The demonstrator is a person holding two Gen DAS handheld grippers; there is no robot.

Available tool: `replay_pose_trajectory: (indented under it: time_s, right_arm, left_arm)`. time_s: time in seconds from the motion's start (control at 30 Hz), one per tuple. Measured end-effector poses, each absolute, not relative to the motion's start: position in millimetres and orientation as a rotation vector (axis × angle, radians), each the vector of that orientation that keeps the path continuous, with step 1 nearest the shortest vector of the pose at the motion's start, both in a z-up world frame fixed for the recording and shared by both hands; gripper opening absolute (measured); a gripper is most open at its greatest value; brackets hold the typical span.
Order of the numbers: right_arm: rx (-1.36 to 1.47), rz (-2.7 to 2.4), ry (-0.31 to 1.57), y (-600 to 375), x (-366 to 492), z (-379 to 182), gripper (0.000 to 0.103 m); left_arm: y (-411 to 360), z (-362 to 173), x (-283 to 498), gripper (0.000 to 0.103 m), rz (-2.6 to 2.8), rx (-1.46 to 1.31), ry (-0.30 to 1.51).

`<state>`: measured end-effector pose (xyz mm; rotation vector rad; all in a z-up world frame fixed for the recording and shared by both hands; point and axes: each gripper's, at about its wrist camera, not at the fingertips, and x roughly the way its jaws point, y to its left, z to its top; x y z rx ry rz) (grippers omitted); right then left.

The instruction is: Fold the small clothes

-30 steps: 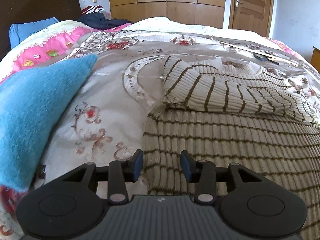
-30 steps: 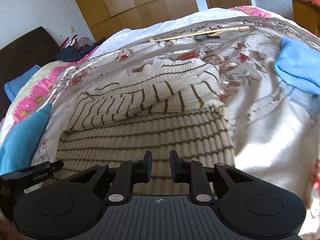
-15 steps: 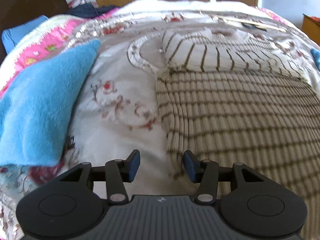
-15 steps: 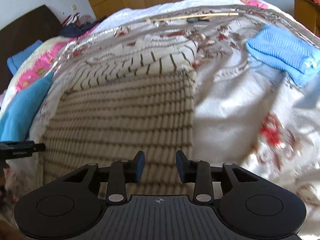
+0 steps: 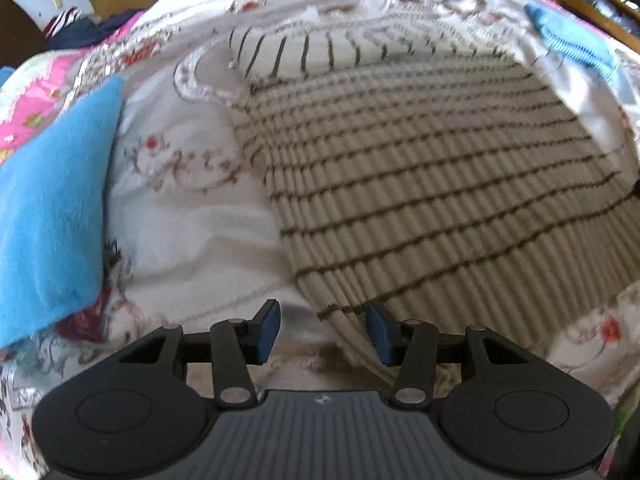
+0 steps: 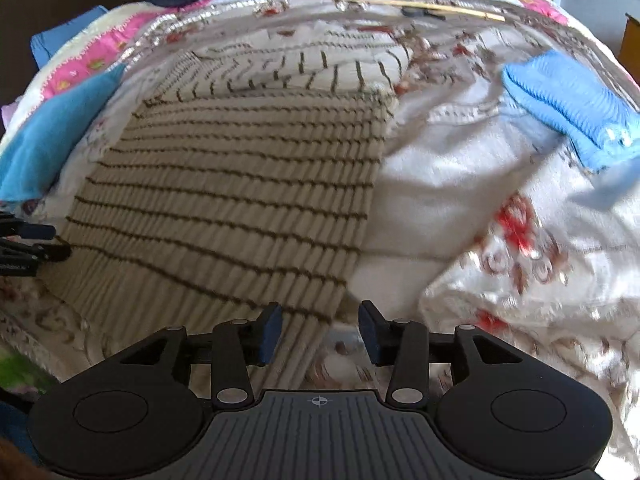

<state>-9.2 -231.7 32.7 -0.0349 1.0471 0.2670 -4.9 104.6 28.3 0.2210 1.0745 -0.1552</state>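
Note:
A beige ribbed sweater with thin brown stripes [image 5: 420, 168] lies flat on the bed, its far part folded over. It also shows in the right wrist view [image 6: 240, 184]. My left gripper [image 5: 323, 332] is open and empty above the sweater's near left corner. My right gripper [image 6: 320, 332] is open and empty above the near right corner. The left gripper's tip shows at the left edge of the right wrist view [image 6: 28, 248].
The bed has a white floral cover [image 5: 192, 216]. A blue fleece cloth [image 5: 52, 208] lies left of the sweater. A folded light-blue knit [image 6: 568, 96] lies to the right. A thin stick [image 6: 420, 6] lies at the far side.
Both grippers pulled back toward the sweater's near edge and tilted downward. The right jaws opened wider. Each gripper now sits over a near corner.

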Motion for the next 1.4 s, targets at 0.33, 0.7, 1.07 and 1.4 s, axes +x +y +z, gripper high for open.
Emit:
replay_pose_trajectory:
  time_s: [0.33,0.7,1.07,1.4]
  right_arm:
    - [0.065,0.331,1.139,-229.3,-9.5,22.9,0.042]
    - [0.364,0.425,1.172,-239.1,-6.6,17.5,0.01]
    - [0.75,0.462,0.799,-260.9,90.0,78.6,0.009]
    - [0.741,0.231,0.654,-261.8,245.8,60.6,0.009]
  left_arm:
    - [121.6,33.9,-13.6,0.059,-0.206,0.067,1.105]
    - [133.1,24.6,-5.6,0.019,-0.247,-0.117,1.193]
    - [164.4,67.7,51.6,0.018,-0.352,-0.549,0.964]
    - [186.5,84.0,201.5,0.018,-0.248,-0.599,0.743]
